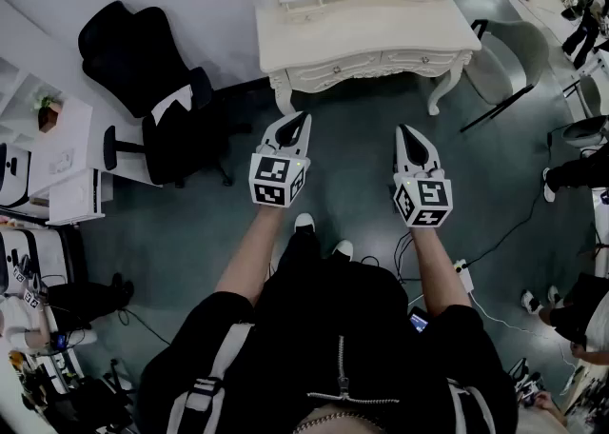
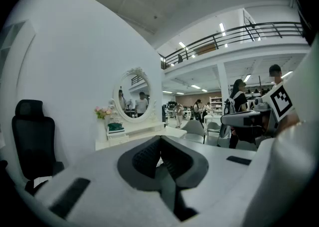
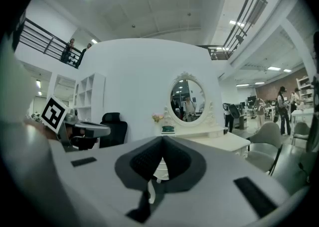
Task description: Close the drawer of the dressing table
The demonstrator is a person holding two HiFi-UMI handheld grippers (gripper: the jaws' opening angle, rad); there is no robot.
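Left tool (image 1: 303,118) and right tool (image 1: 405,129) are both clenched on nothing, their marker cubes (image 1: 277,180) facing up, held out level on bare forearms (image 1: 249,256). The dressing table (image 1: 381,32) stands well ahead, and its drawer (image 1: 419,61) looks flush.

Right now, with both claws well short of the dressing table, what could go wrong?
A power strip lies on the floor at the person's right: a trip risk when stepping forward. The grey chair stands close to the dressing table's right end and might get bumped.
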